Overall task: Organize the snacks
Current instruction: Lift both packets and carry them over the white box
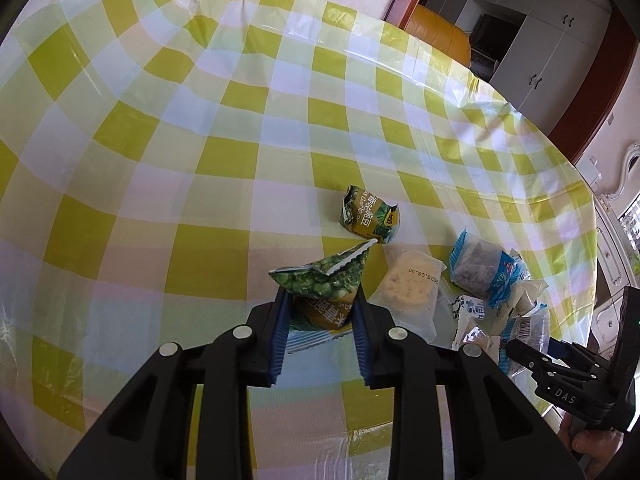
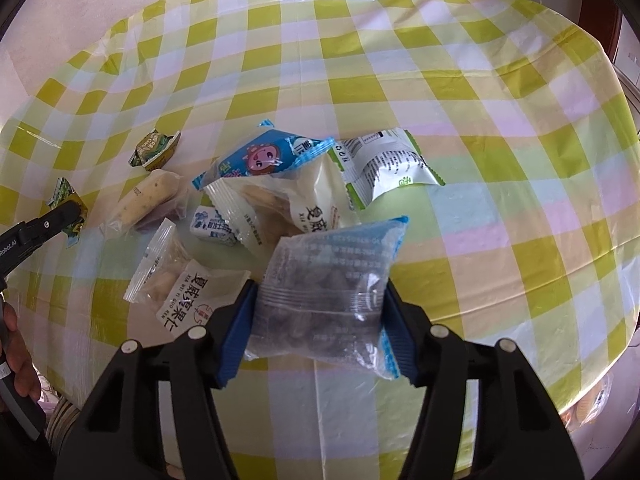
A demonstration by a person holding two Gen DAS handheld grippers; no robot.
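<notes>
My left gripper (image 1: 320, 300) is shut on a green pea snack packet (image 1: 320, 284) and holds it just above the checked tablecloth (image 1: 160, 160). A second green pea packet (image 1: 370, 218) lies just beyond it. My right gripper (image 2: 320, 292) is shut on a clear, blue-edged packet of dark snacks (image 2: 332, 292). A pile of snack packets lies ahead of it: a blue cartoon packet (image 2: 264, 156), a white-and-green packet (image 2: 384, 164), white nut packets (image 2: 280, 204) and a clear packet with a pale cake (image 2: 144, 196). The left gripper also shows at the left edge of the right wrist view (image 2: 64, 212).
The table is round, and its edge curves along the right in the left wrist view (image 1: 580, 184). An orange chair (image 1: 440, 36) and white cabinets (image 1: 540, 40) stand beyond it. A small milk-candy packet (image 2: 212, 228) lies in the pile.
</notes>
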